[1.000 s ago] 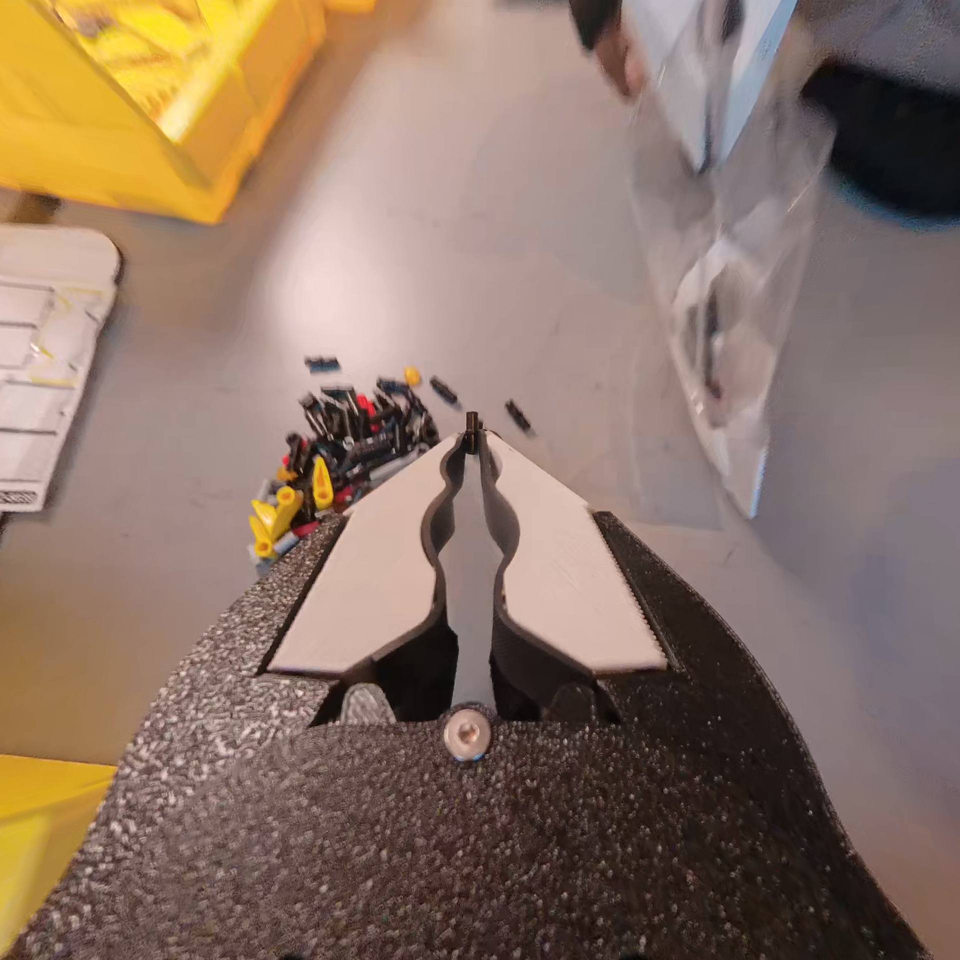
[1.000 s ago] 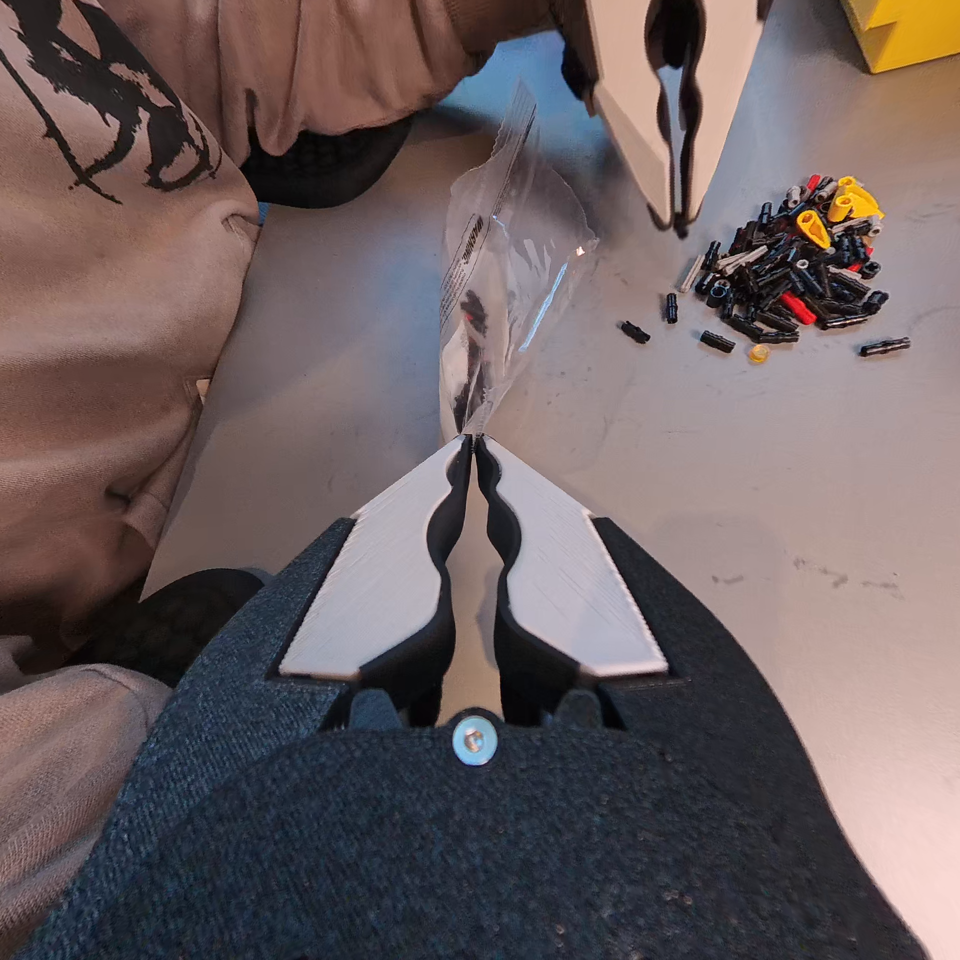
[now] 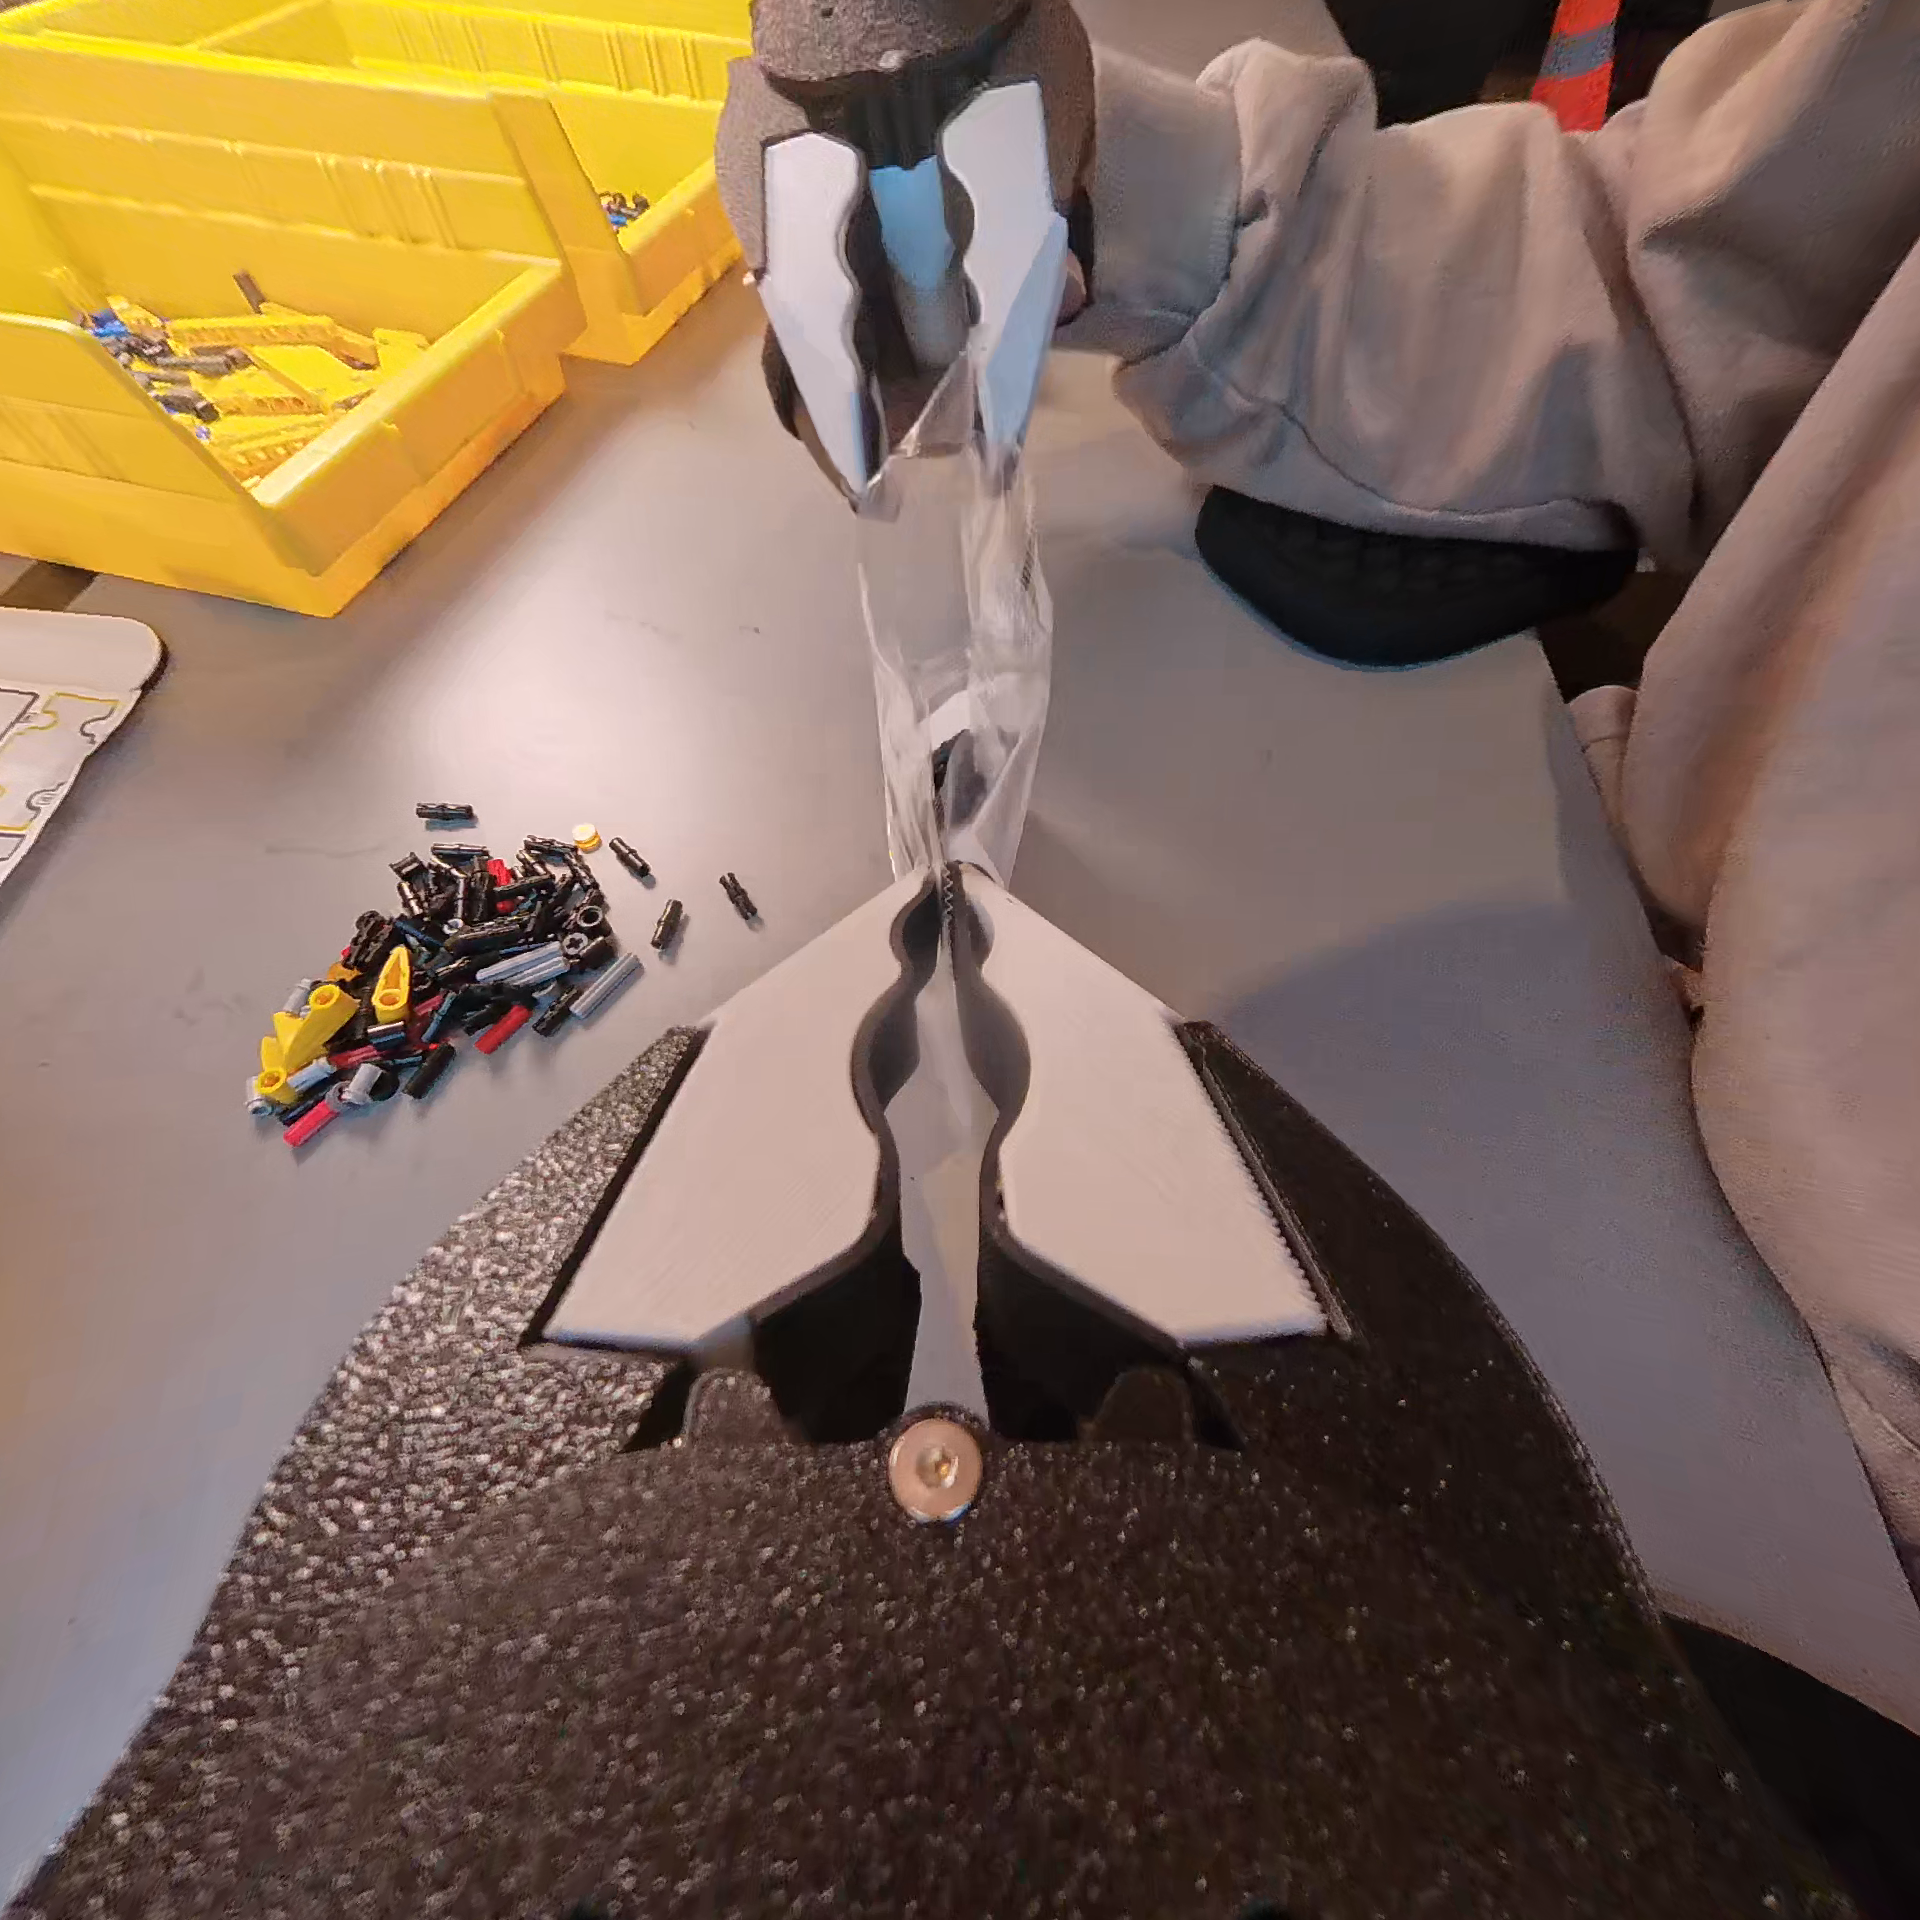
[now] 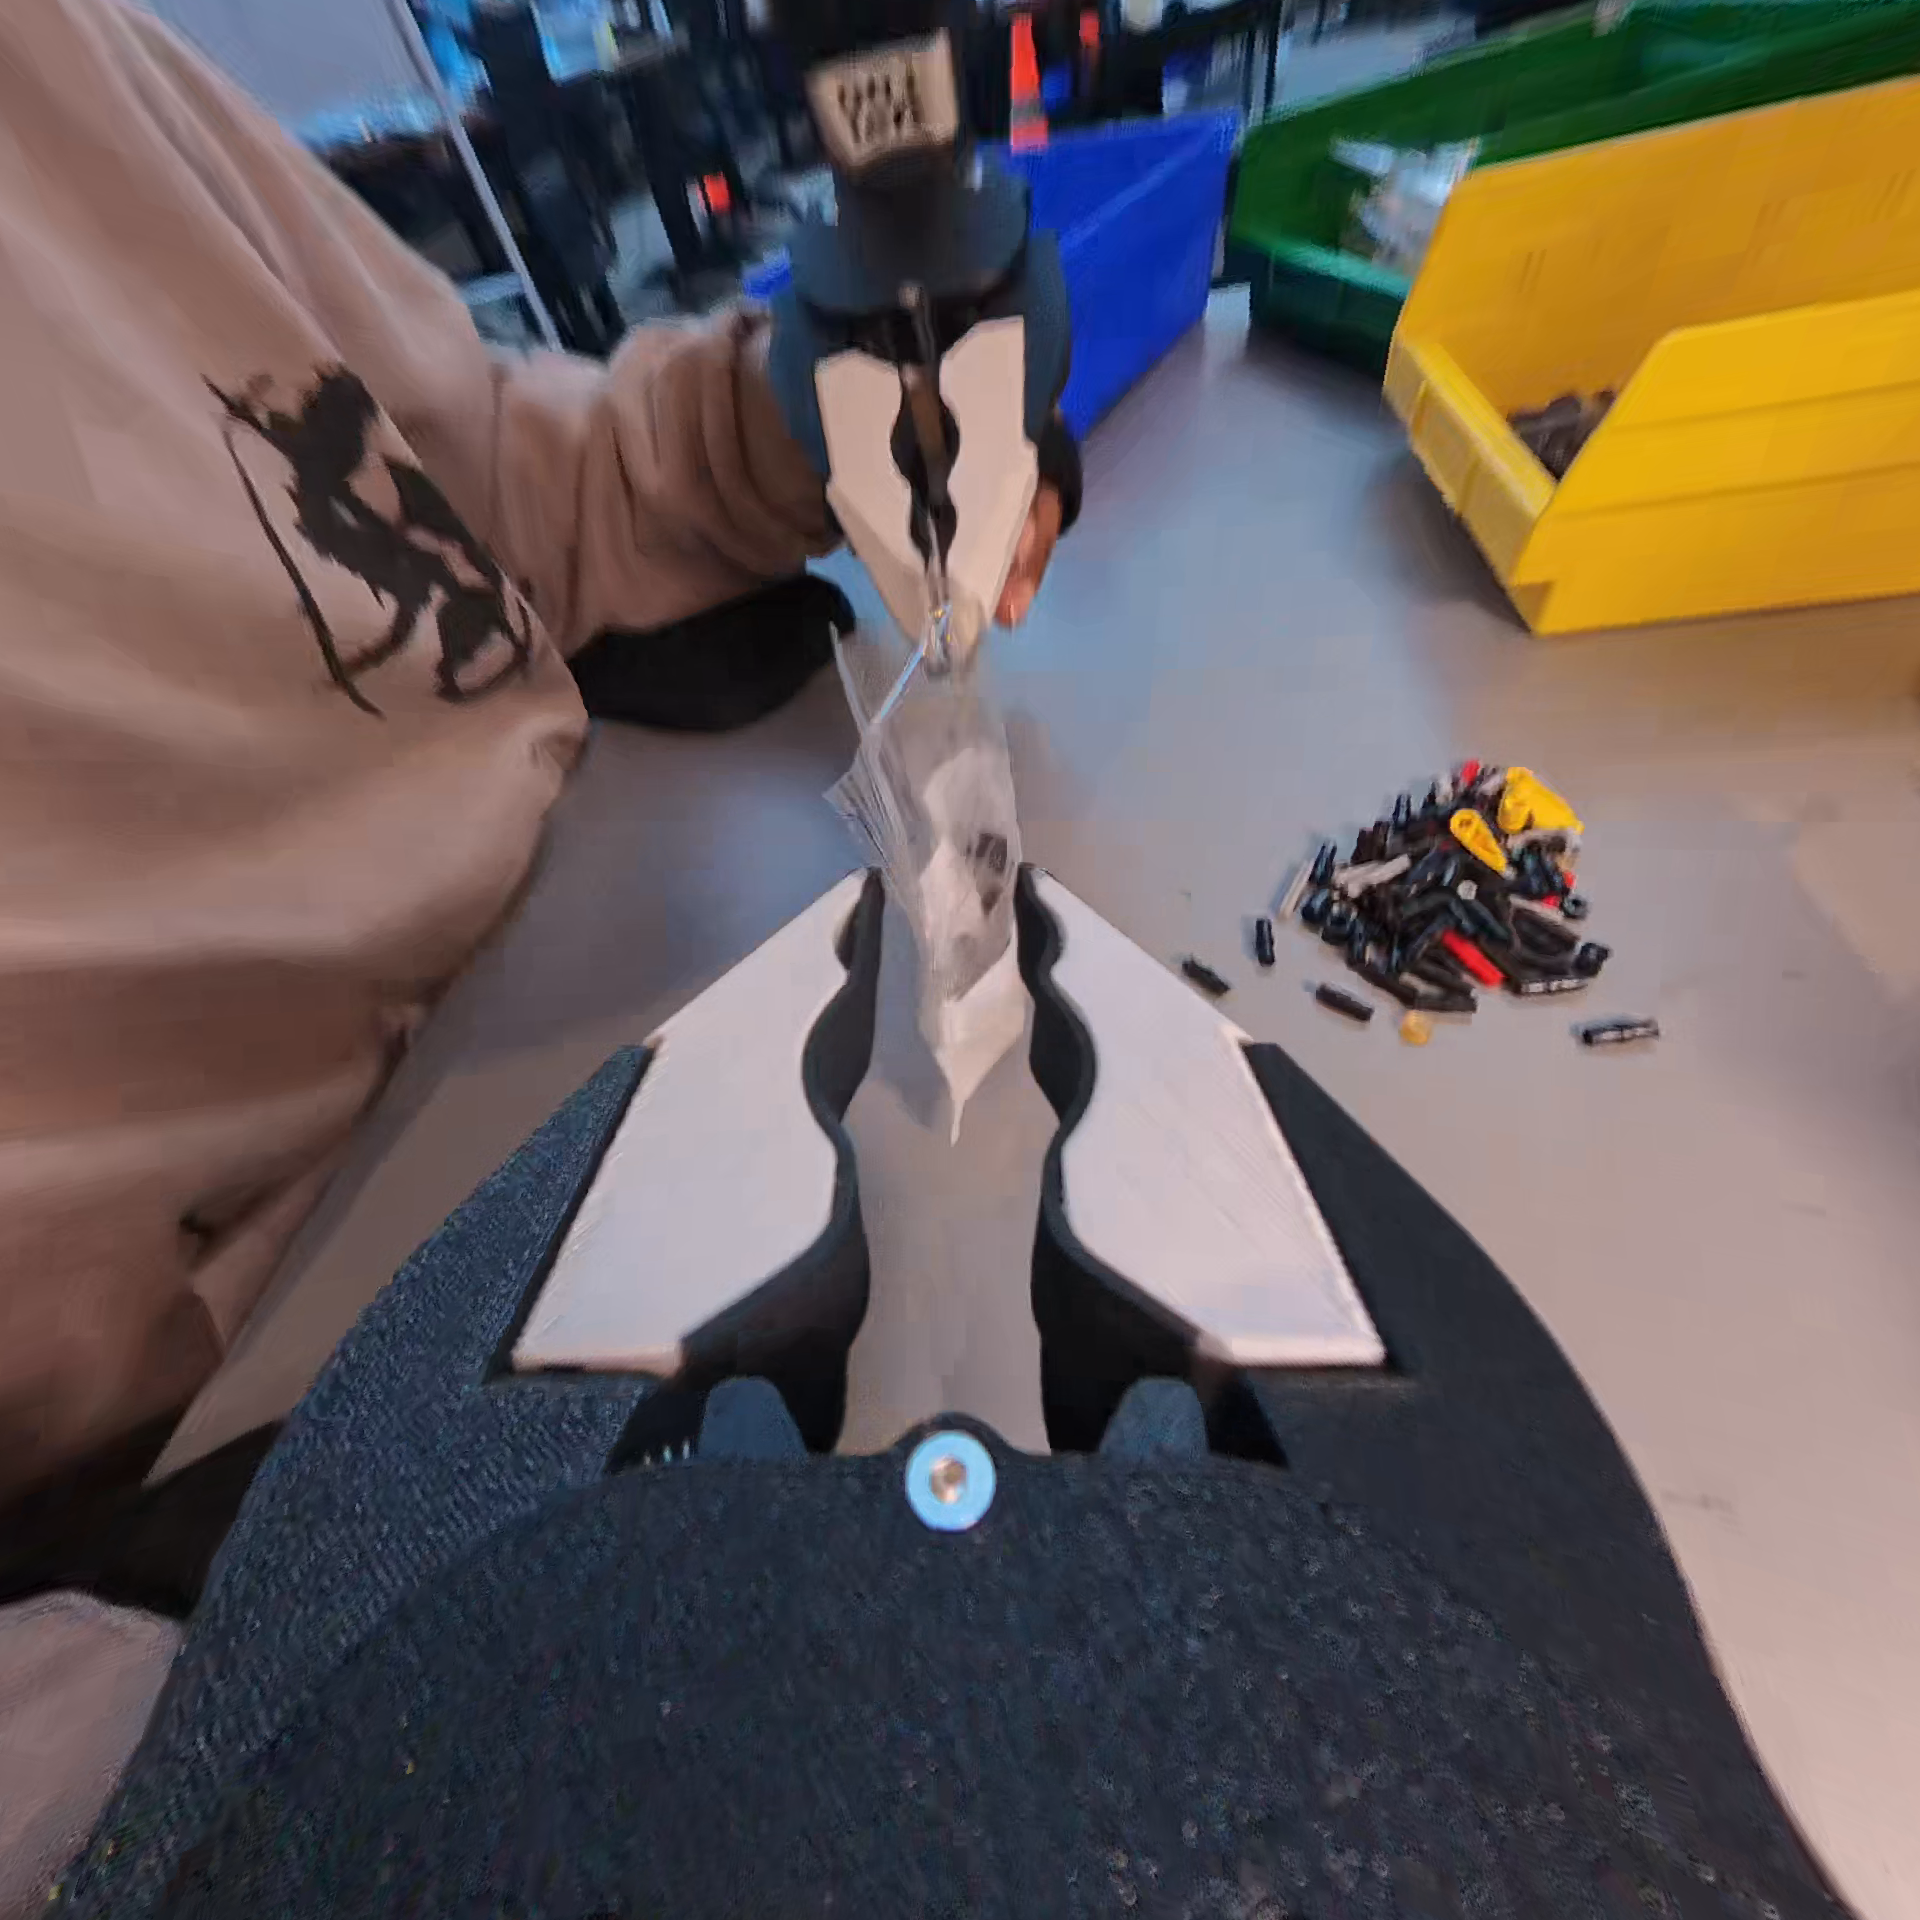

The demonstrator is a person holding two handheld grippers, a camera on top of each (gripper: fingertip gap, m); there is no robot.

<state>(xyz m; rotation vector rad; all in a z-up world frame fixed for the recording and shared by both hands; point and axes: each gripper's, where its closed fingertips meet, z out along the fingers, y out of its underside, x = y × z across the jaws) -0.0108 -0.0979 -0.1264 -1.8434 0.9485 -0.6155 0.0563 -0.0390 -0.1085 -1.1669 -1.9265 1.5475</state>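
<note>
Now L tongs (image 3: 948, 883) pinch clear bag (image 3: 961, 665), few pcs inside.

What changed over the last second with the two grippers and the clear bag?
The left gripper, earlier shut on a small black piece above the pile, is now shut on one end of the clear plastic bag. The right gripper, which had pinched the bag, has opened; the bag hangs between its fingers. The pile of small parts on the grey table and the yellow bins look unchanged.
</note>
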